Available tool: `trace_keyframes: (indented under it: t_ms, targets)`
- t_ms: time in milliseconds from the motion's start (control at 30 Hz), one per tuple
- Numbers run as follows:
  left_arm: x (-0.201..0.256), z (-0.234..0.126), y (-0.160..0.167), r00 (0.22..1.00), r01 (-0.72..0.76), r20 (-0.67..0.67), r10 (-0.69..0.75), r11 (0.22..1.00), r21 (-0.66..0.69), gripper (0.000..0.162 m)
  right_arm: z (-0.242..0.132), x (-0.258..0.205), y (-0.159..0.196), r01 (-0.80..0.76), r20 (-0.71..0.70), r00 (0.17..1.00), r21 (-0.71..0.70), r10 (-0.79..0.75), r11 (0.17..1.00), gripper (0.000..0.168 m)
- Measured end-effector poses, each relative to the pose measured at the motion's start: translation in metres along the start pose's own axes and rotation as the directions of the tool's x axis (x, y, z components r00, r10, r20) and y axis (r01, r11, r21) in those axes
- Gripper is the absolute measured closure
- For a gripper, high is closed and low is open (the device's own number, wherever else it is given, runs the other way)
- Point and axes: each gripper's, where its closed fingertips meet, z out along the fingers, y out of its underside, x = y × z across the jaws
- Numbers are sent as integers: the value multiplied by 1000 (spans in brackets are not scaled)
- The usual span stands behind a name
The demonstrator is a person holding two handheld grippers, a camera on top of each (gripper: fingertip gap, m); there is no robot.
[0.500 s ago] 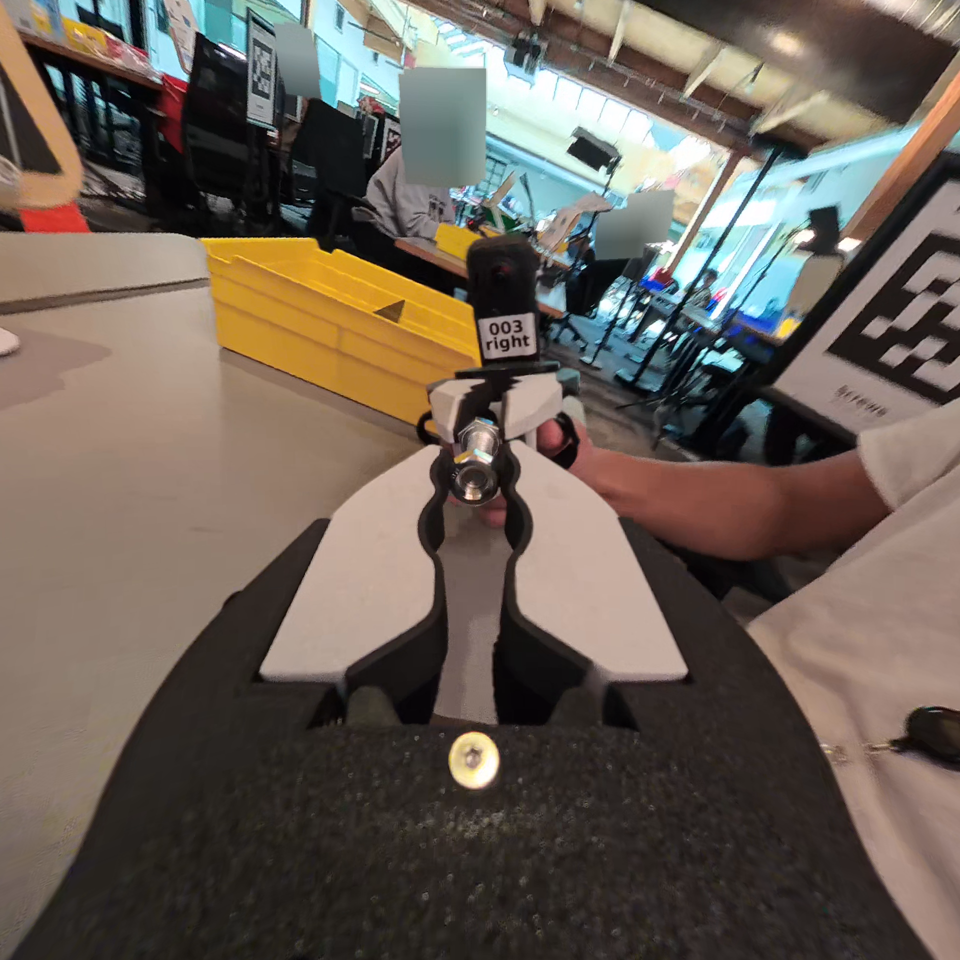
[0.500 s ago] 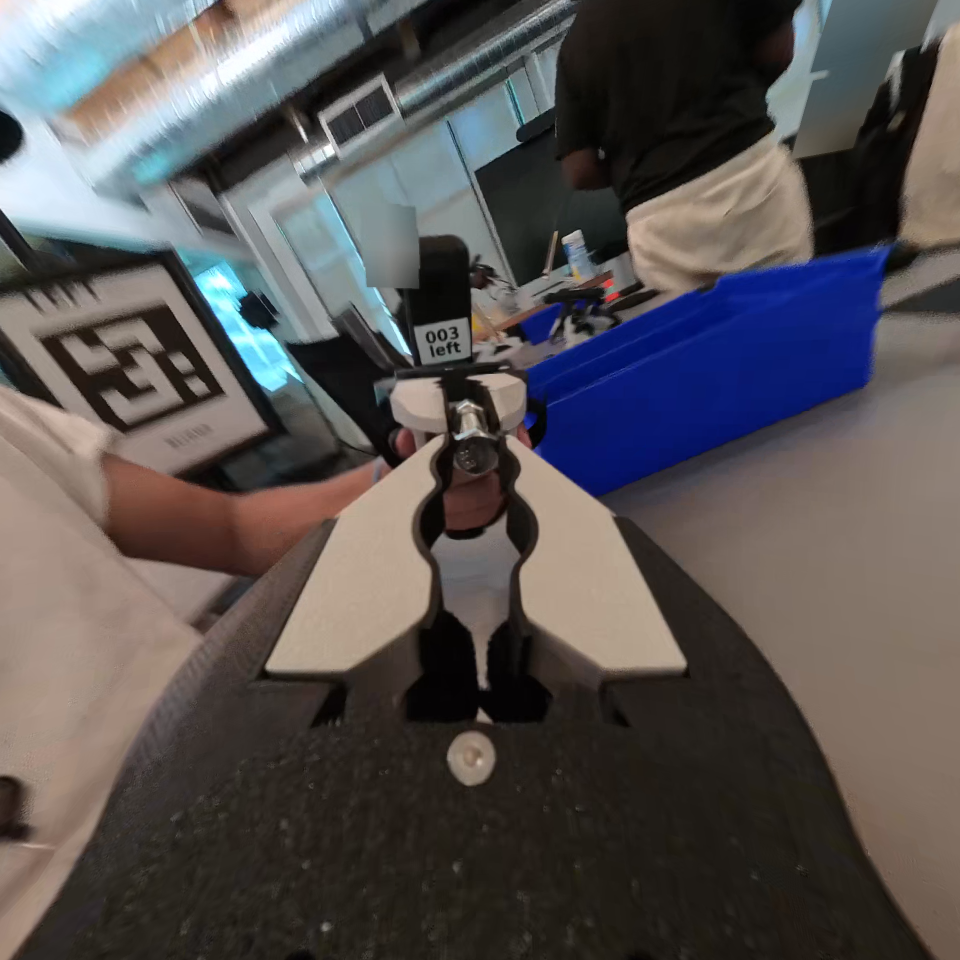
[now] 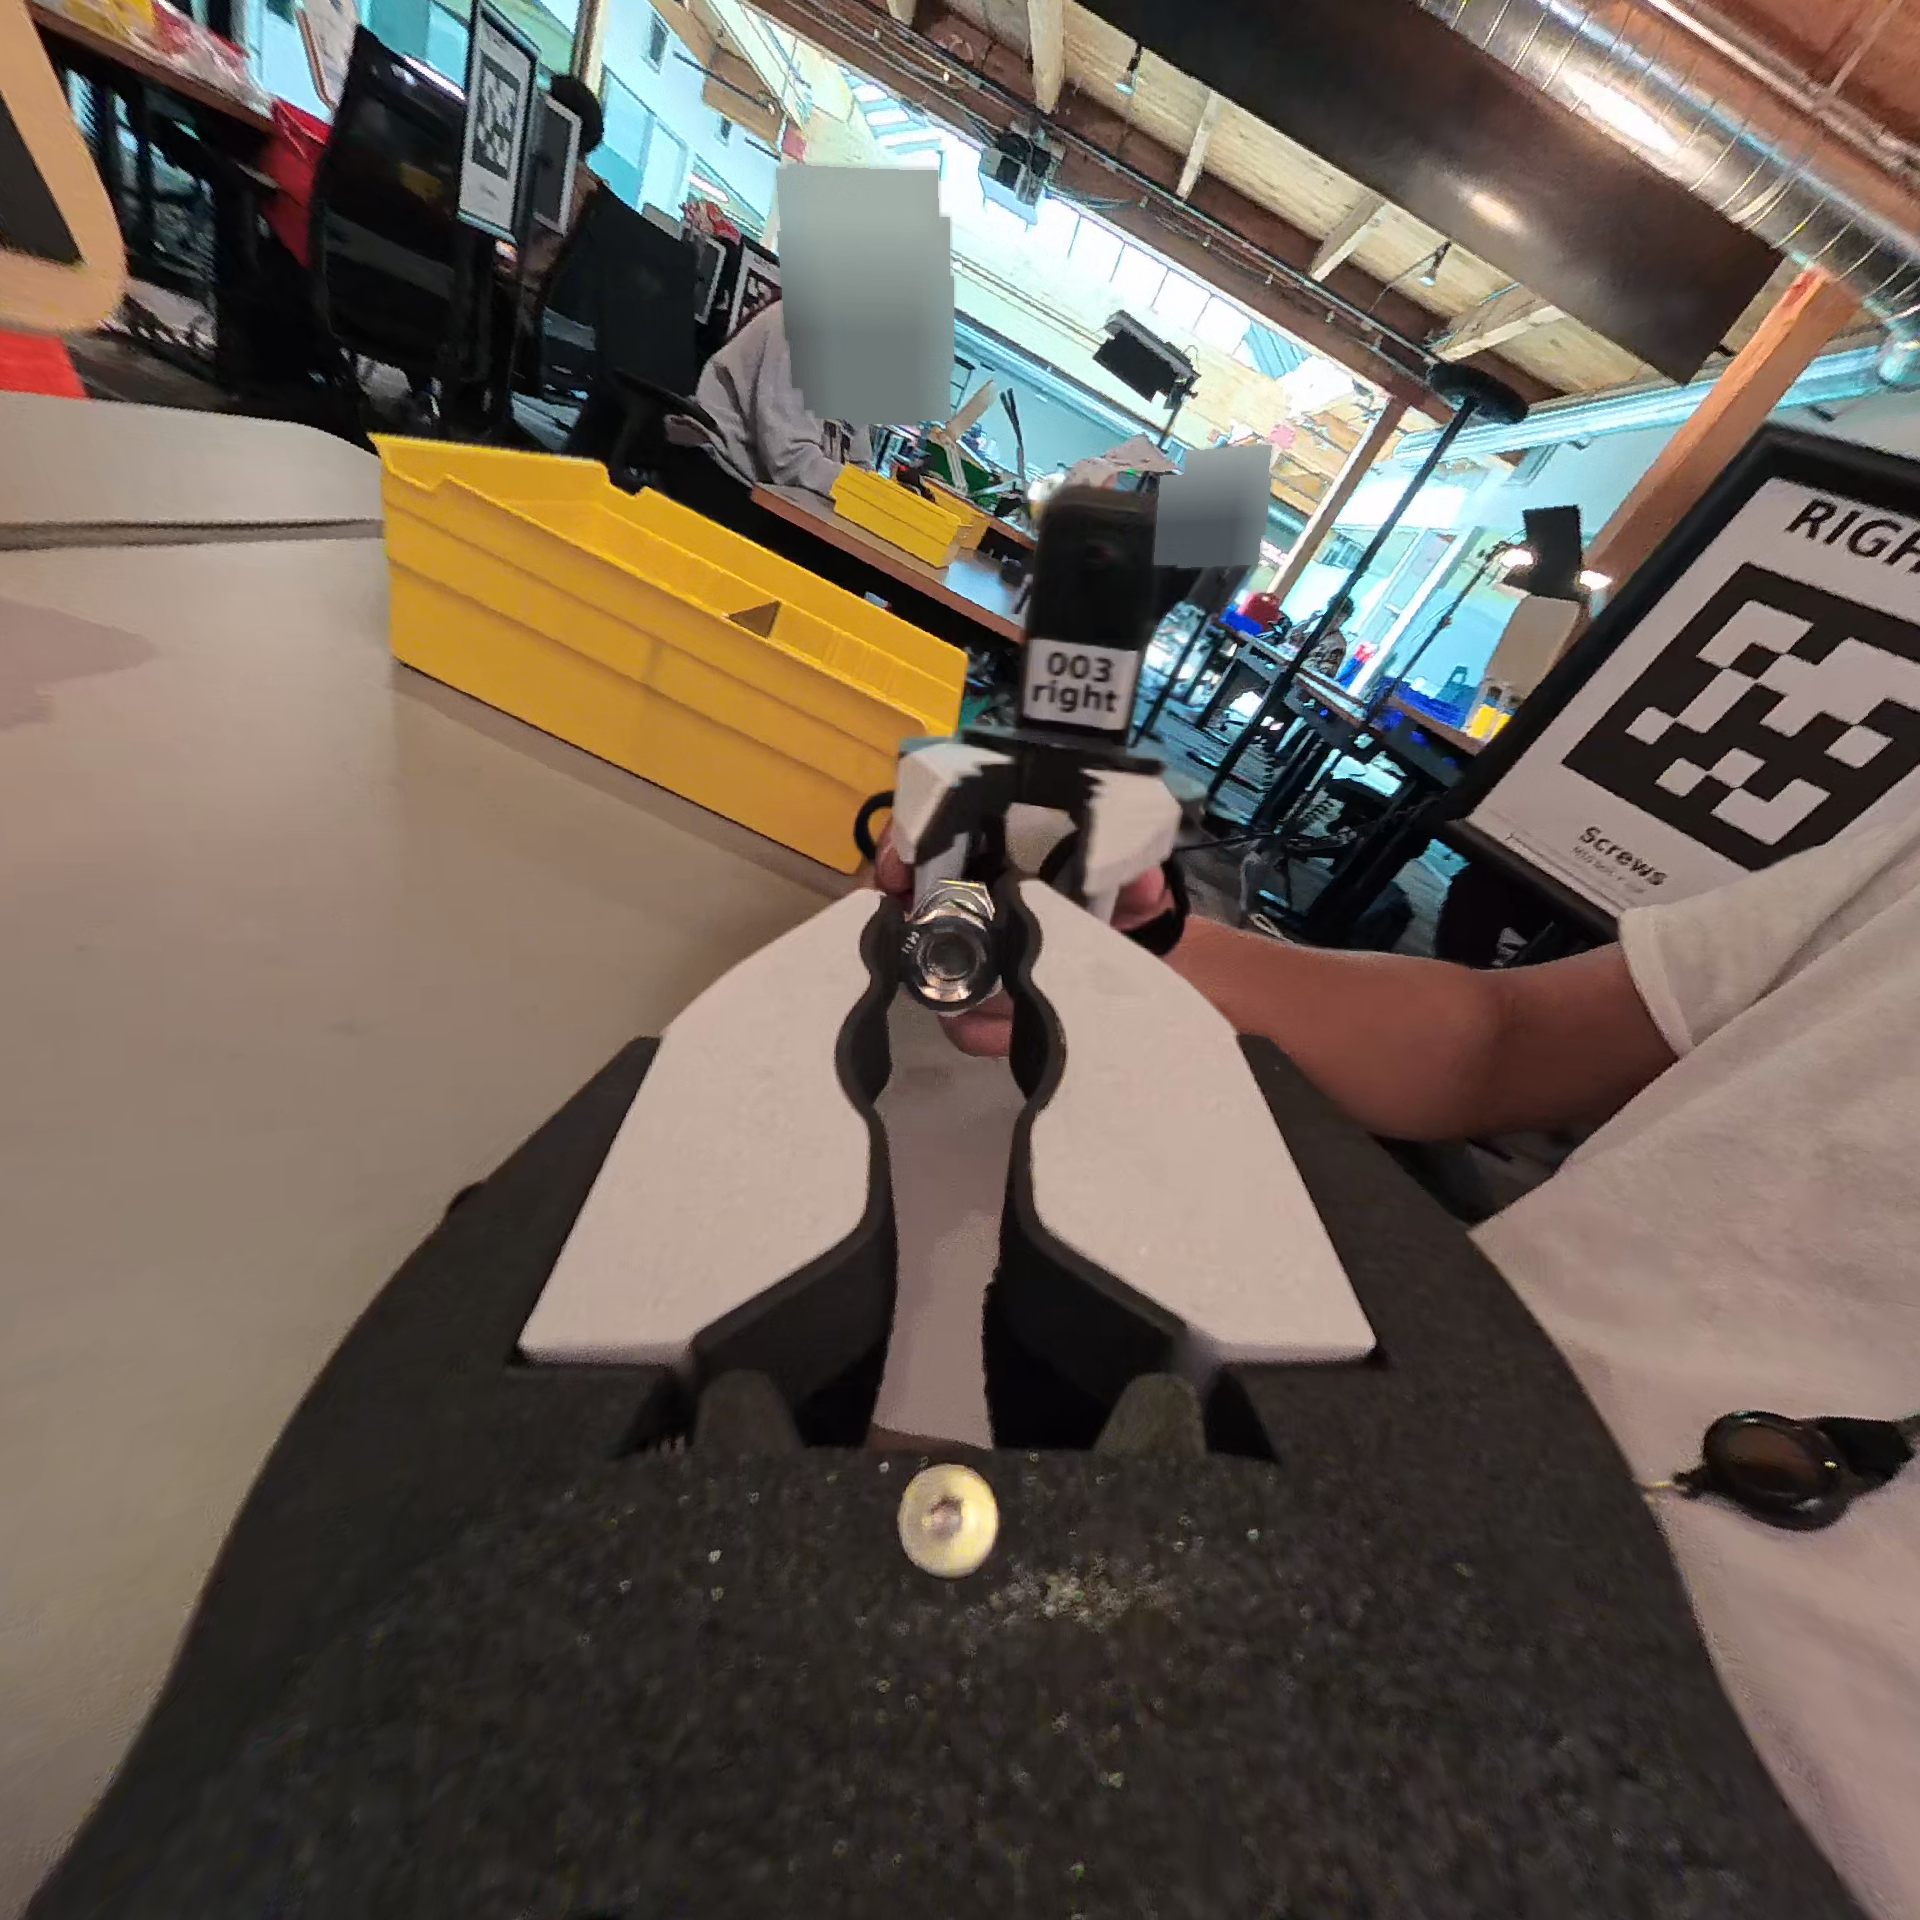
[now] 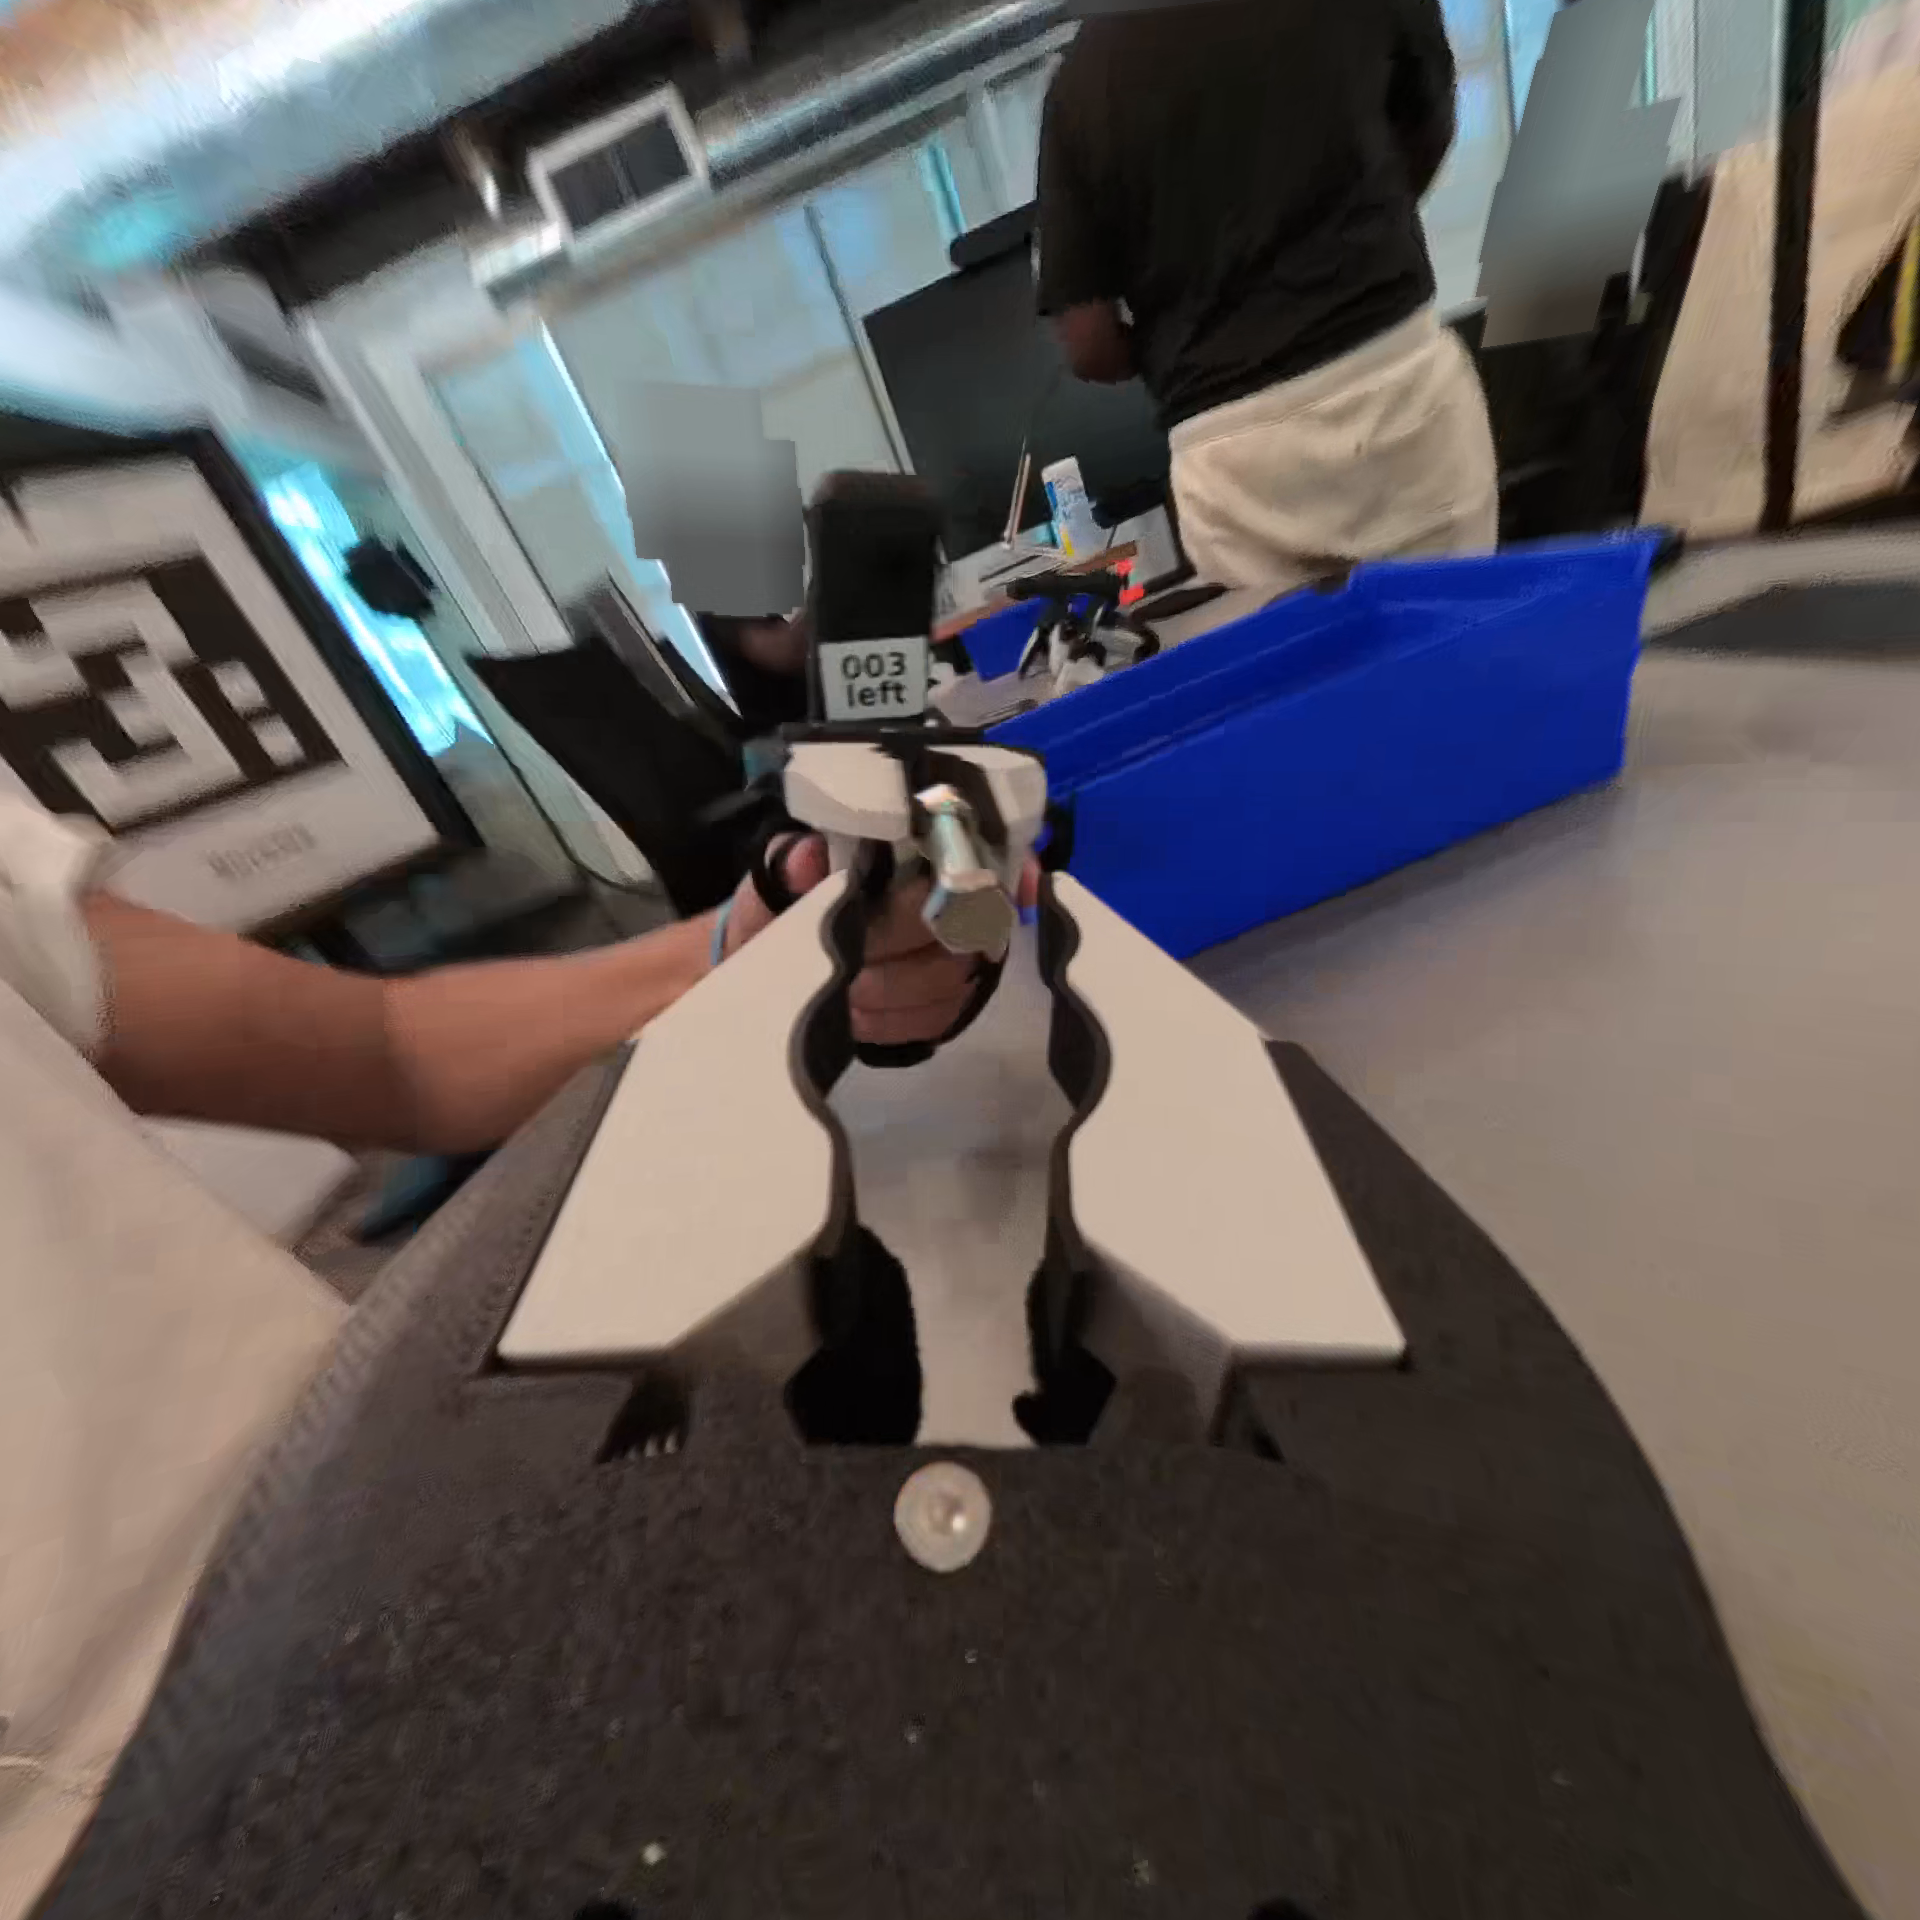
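Above your table (image 3: 260, 987), which carries a yellow bin (image 3: 644, 644) and a blue bin (image 4: 1351, 748), your left gripper (image 3: 948, 935) pinches the bolt (image 3: 948, 951) by its nut end. Your right gripper (image 4: 940, 904) faces it, jaws parted about the head.

the right wrist view is smeared with motion blur, softening the framed marker board (image 4: 156, 675) cut off at its left edge. in the left wrist view, another marker board (image 3: 1756, 717) runs off the right edge, and the bolt (image 3: 948, 951) hides its own shank.
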Motion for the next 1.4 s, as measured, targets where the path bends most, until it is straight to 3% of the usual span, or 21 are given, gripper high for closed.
trace_keyframes:
  t_ms: [67,200,367,500,767,933,1000,1100,1167,1233,1300,1400]
  targets:
    - [0,-4,-3,997,-80,25,80,997,3,144,0,6,8,-239,65,968,-28,240,971,126]
    - [10,-9,-4,975,-222,15,222,975,4,144,8,-1,22,-611,220,749,-132,624,780,120]
    - [16,-10,5,928,-373,16,373,927,-28,144,12,-17,19,-754,361,527,-221,770,619,127]
    - [21,-10,14,879,-476,0,477,878,-57,144,12,-15,28,-816,356,406,-274,841,510,136]
    - [17,-4,27,828,-554,15,561,822,-135,144,10,-16,32,-800,353,410,-303,841,517,147]
    - [12,-5,28,825,-554,34,564,819,-151,144,12,-9,35,-781,323,479,-269,816,564,152]
    - [8,-5,28,842,-524,51,537,837,-159,144,12,-7,34,-743,308,554,-238,774,626,152]
    - [7,-6,24,923,-363,72,378,917,-164,143,13,-8,29,-569,255,757,-195,602,799,152]
    - [14,-4,16,969,-228,64,237,966,-120,144,12,-15,20,-374,229,884,-180,408,910,152]
    - [27,-2,7,996,-89,21,91,993,-79,144,10,-26,10,-78,202,973,-168,111,983,152]
    - [39,-1,2,998,45,-33,-48,996,-73,144,7,-37,3,243,167,963,-181,-214,953,151]
    - [56,2,-3,926,349,-110,-361,930,-112,144,2,-52,-5,618,135,784,-264,-606,740,151]
